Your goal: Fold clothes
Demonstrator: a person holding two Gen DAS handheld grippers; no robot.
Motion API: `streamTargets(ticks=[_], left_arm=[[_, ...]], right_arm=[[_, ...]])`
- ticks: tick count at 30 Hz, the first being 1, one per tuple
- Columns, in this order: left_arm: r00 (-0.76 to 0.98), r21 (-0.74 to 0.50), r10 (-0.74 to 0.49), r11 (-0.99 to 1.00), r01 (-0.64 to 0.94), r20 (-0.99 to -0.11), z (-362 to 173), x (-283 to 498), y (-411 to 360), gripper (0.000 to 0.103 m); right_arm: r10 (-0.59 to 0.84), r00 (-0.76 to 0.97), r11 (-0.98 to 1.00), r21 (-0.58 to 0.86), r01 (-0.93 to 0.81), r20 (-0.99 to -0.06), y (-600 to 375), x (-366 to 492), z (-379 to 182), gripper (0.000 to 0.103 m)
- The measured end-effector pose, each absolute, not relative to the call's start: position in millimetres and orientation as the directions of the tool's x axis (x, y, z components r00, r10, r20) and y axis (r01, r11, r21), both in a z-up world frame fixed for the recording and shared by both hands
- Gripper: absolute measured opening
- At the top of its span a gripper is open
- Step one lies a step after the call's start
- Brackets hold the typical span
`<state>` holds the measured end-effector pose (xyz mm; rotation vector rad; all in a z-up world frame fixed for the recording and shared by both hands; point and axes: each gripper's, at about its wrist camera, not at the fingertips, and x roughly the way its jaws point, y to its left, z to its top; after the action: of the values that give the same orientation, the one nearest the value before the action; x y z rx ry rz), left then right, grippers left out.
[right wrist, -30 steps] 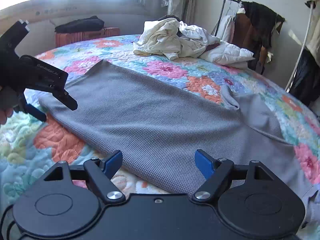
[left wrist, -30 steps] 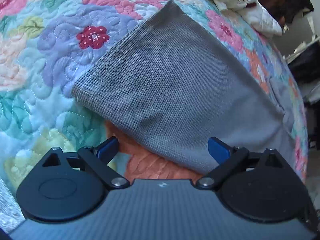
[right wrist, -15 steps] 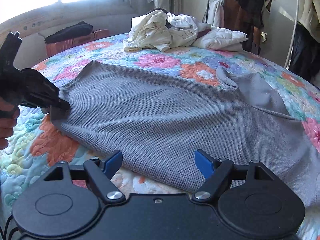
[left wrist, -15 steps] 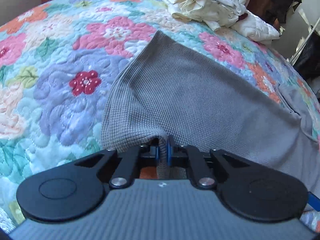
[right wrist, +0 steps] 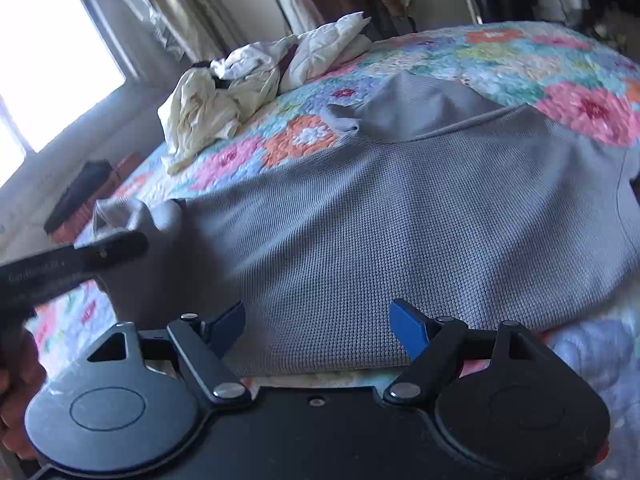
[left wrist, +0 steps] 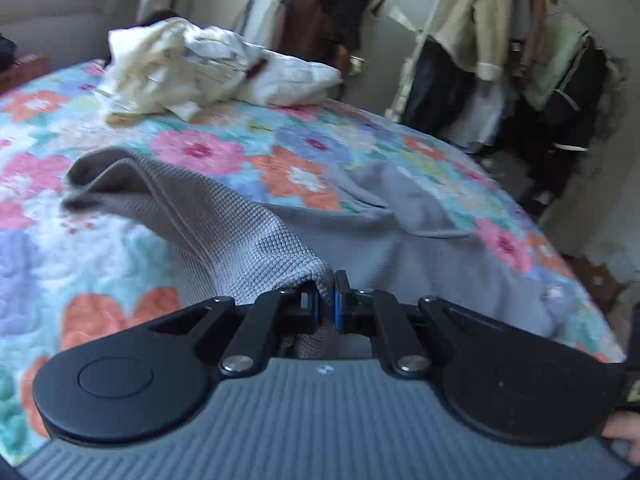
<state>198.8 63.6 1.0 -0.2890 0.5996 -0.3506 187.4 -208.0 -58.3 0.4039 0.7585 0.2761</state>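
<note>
The quilt (right wrist: 520,56) is lying under everything, its flowers filling both views. The shirt (right wrist: 400,208), a gray waffle knit, is sprawling across the middle of it in the right wrist view, its long axis running from about 8 o'clock, where one end is rising, to 3 o'clock, where it is draping over the bed's edge. A sleeve (right wrist: 404,108) is pointing toward 12 o'clock. A pile of pale laundry (right wrist: 224,104) is sitting well apart at 11 o'clock, near the window.

The left gripper (left wrist: 327,304) is pinching a bunched edge of the shirt, its jaws pressed together on the cloth, and the fabric is rising from the bed in a soft fold that is sagging toward 10 o'clock in the left wrist view. The right gripper (right wrist: 316,322) is hovering at the near hem with its jaws spread wide and nothing between them; whether the pads are touching the cloth is hard to tell.

The knit looks light, limp and slightly grippy, so it is likely drooping wherever unsupported and not sliding out of a pinch. My judgement: the right gripper should be taking the near hem at a corner, matching the left, so both are carrying one straight edge over along the short axis.
</note>
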Motion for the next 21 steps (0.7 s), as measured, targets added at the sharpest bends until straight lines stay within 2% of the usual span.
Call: streamTargets(ticks=[2,5,11,14,15,17,18,21], left_arm=[[0.738,-0.359,-0.463,0.879,0.313,-0.491,-1,203,50,0.006],[0.698,-0.373,-0.482,0.871,0.319,-0.529,-17,208,37,0.006],[0.575,-0.441,-0.487,0.868,0.230,-0.657,-50,217,47,0.007],[0.508,-0.436,-0.510,0.859,0.268,-0.694,-38,207,55,0.009],[0.521,-0.435,-0.519,0.854,0.285,-0.677,-31,200,63,0.011],[0.547,-0.403,-0.492,0.870,0.283,-0.678,-18,186,75,0.029],[0.571,-0.375,-0.458,0.889,0.264,-0.682,-15,182,82,0.033],[0.624,-0.313,-0.353,0.933,0.179,-0.697,-13,179,98,0.036]], right_arm=[[0.425,0.697,0.835,0.548,-0.055,-0.577,-220,189,-64,0.083],[0.444,0.703,0.792,0.610,-0.020,-0.555,-228,192,-72,0.083],[0.439,0.708,0.825,0.560,-0.073,-0.553,-212,195,-69,0.083],[0.436,0.706,0.848,0.517,-0.115,-0.558,-202,194,-66,0.083],[0.435,0.706,0.855,0.503,-0.129,-0.559,-199,194,-65,0.083],[0.433,0.705,0.867,0.472,-0.156,-0.562,-192,194,-63,0.083],[0.432,0.704,0.873,0.457,-0.170,-0.563,-188,194,-62,0.083],[0.429,0.703,0.887,0.410,-0.211,-0.567,-178,194,-58,0.083]])
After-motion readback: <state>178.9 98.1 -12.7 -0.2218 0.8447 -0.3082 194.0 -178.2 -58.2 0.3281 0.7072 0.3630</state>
